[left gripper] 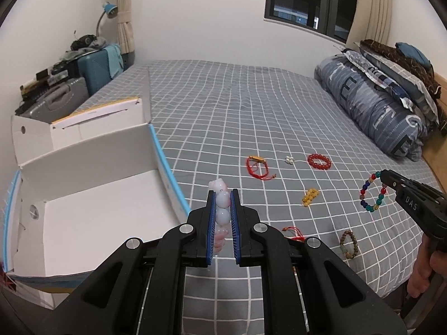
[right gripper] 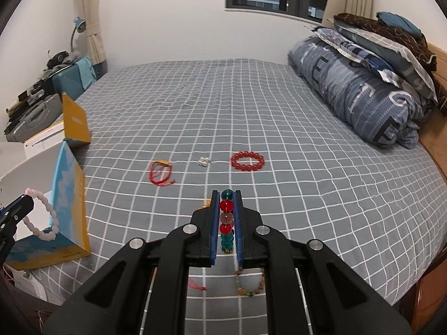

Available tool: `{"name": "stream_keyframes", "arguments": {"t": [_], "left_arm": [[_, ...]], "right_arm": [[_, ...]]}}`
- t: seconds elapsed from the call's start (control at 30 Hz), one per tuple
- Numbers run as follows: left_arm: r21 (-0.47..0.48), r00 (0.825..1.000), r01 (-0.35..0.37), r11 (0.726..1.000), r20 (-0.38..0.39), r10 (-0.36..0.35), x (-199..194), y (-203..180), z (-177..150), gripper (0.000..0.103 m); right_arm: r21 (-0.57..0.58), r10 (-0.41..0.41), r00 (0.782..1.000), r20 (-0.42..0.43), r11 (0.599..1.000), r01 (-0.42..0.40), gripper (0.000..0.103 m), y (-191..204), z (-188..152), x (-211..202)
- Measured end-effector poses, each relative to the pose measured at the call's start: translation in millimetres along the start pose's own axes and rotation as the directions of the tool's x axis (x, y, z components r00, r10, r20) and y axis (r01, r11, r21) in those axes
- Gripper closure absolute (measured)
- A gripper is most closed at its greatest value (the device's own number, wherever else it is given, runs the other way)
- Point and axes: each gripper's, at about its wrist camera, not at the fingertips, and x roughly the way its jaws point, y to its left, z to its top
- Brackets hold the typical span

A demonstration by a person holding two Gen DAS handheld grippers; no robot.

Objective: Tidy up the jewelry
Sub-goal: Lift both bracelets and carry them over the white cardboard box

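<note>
My left gripper (left gripper: 222, 195) is shut on a pink bead bracelet (left gripper: 222, 217), held above the bed beside the open white box (left gripper: 92, 195). In the right wrist view that left gripper (right gripper: 28, 199) shows at the left edge with the pink bracelet (right gripper: 44, 231) hanging from it. A multicoloured bead bracelet (right gripper: 226, 220) is clamped in my right gripper (right gripper: 226, 194), which is shut on it. From the left wrist view the right gripper (left gripper: 383, 175) carries the multicoloured bracelet (left gripper: 373, 194) dangling above the sheet.
On the grey checked bedsheet (left gripper: 251, 106) lie a red cord bracelet (left gripper: 258, 167), small pearl beads (left gripper: 289, 160), a red bead bracelet (left gripper: 319, 161), yellow beads (left gripper: 310, 196), a brown wooden bracelet (left gripper: 349, 244) and a red tassel (left gripper: 293, 231). A rolled duvet (left gripper: 371, 103) lies at the right. Suitcases (left gripper: 92, 67) stand at the left.
</note>
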Motion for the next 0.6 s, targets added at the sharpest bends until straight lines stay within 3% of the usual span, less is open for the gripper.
{"name": "stream_keyframes", "arguments": {"t": [0.6], "left_arm": [[-0.079,0.995,-0.092,0.993,0.029,0.094,-34,59,-2,0.093]], "right_arm": [[-0.081,0.104,0.994,0.03,0.992,-0.101,0.094,82,11,-21]]}}
